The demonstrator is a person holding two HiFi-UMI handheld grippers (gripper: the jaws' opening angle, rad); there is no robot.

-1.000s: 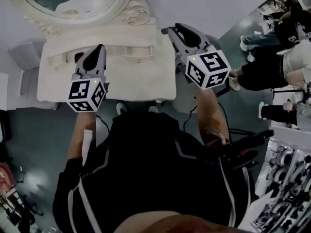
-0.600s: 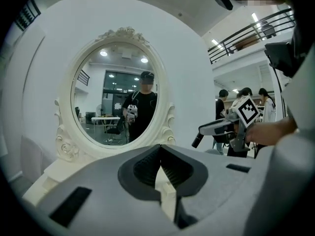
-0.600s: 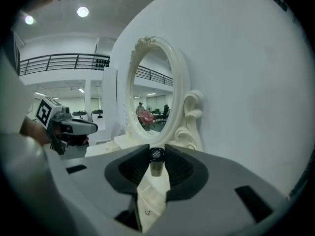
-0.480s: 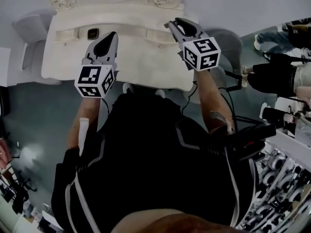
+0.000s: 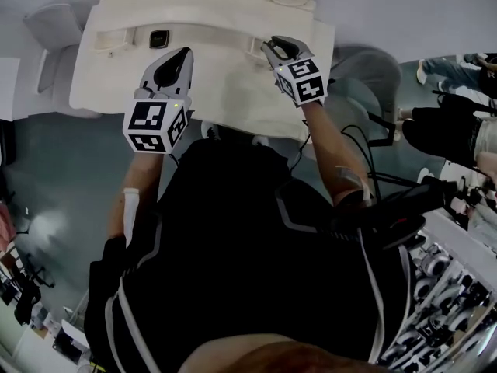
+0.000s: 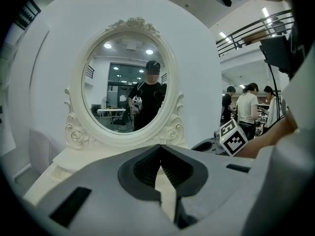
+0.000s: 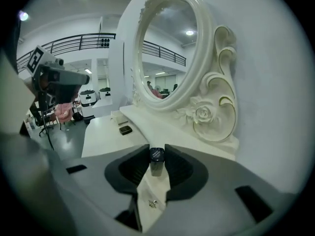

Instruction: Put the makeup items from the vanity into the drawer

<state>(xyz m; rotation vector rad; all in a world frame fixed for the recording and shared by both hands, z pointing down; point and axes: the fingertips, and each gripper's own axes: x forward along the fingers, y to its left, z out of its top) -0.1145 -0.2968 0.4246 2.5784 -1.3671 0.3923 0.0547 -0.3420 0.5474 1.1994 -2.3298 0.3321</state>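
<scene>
The white vanity (image 5: 116,84) with an oval mirror (image 6: 129,82) stands in front of me. My right gripper (image 5: 275,47) reaches over the vanity's right part, shut on a small grey bottle with a dark cap (image 7: 156,159) that sits upright between its pads. Below those jaws a small metal knob (image 7: 152,203) shows on a cream surface. My left gripper (image 5: 183,54) hovers over the vanity's middle front, jaws shut with nothing in them (image 6: 160,157). A dark compact (image 5: 159,37) lies on the tabletop to the left, also seen in the right gripper view (image 7: 125,130).
A cream box (image 7: 118,116) sits beyond the compact. A grey chair (image 5: 365,76) stands right of the vanity, a pale stool (image 5: 46,26) at its left. People (image 5: 454,127) stand at the right. Shelves of gear (image 5: 450,309) fill the lower right.
Both grippers have moved forward toward the mirror; the right one went furthest, over the vanity's right part. The bottle stays between its jaws.
</scene>
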